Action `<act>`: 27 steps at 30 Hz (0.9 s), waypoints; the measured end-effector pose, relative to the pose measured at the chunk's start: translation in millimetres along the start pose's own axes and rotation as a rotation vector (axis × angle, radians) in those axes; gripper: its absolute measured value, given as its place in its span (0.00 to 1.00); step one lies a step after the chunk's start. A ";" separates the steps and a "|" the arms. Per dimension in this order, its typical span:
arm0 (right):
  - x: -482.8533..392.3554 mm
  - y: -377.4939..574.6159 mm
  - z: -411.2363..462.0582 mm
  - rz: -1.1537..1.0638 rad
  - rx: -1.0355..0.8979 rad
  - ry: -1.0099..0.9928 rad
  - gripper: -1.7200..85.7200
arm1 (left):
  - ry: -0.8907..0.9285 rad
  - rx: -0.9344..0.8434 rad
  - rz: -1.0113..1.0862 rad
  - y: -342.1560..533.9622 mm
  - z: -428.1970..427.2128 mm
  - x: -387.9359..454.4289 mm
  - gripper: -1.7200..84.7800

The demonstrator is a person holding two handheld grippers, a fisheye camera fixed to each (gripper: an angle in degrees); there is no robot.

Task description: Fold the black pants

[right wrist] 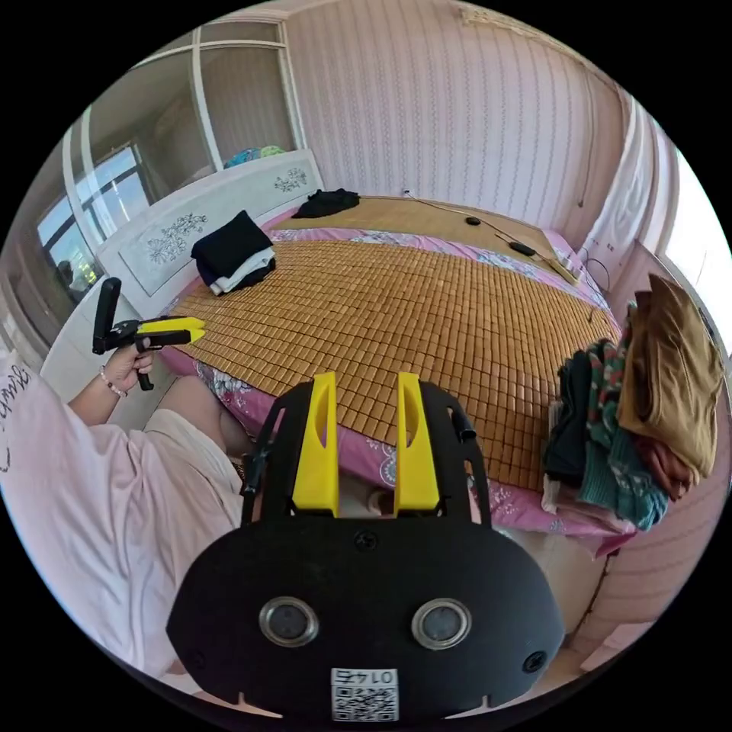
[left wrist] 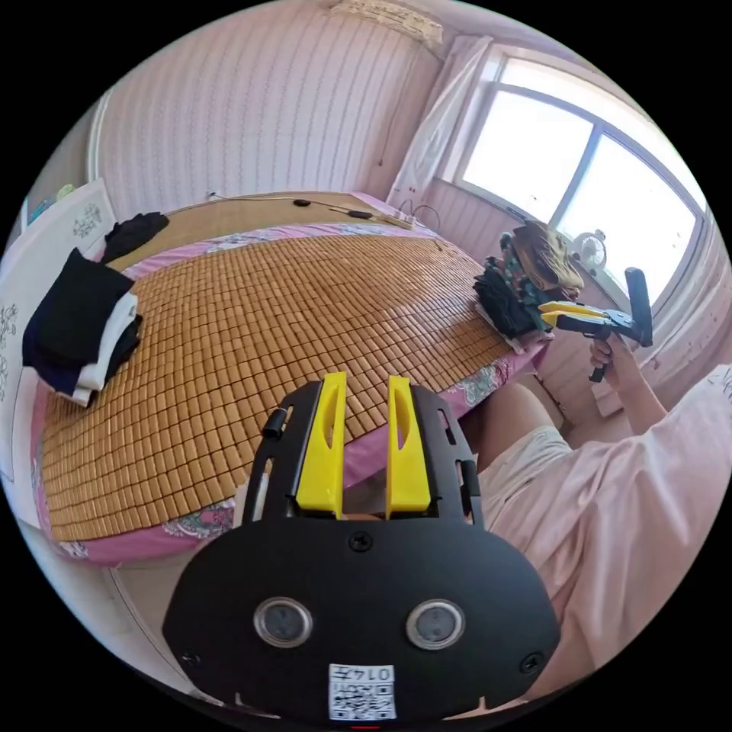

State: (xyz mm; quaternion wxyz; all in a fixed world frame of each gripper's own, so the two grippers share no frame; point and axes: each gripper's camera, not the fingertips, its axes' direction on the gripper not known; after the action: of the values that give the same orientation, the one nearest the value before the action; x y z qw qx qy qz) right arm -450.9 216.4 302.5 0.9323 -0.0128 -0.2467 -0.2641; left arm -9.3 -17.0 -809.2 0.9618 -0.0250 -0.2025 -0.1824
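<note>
Left gripper (left wrist: 366, 381) jaws apart, empty; right gripper (right wrist: 366, 381) likewise. Bamboo mat (right wrist: 427, 320) beyond both tips; folded stack (left wrist: 80, 328) far off.

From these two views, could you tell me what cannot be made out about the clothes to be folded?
- Pile of unfolded clothes, right gripper view: garments overlap, so whether black pants lie in it is hidden.
- Folded stack, left gripper view: the top dark piece covers the lower layers.
- Dark garment by the far edge: too small to identify.
</note>
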 end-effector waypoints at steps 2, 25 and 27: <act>-46.0 -34.7 36.3 -0.150 -0.014 -0.082 0.15 | -0.060 0.049 -0.110 26.2 -46.0 -35.6 0.12; -403.9 -305.2 385.2 -0.905 -0.201 -0.103 0.19 | -0.290 0.376 -0.467 39.4 -261.5 -362.7 0.11; -417.8 -321.7 408.7 -0.937 -0.190 -0.102 0.18 | -0.375 0.380 -0.467 11.8 -261.6 -396.6 0.11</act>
State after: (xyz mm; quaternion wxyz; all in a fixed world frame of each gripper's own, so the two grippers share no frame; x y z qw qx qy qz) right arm -1105.2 205.9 432.0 0.6941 0.0016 -0.2463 -0.6764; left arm -243.2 97.2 -1206.8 0.8278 0.1681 -0.4061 -0.3487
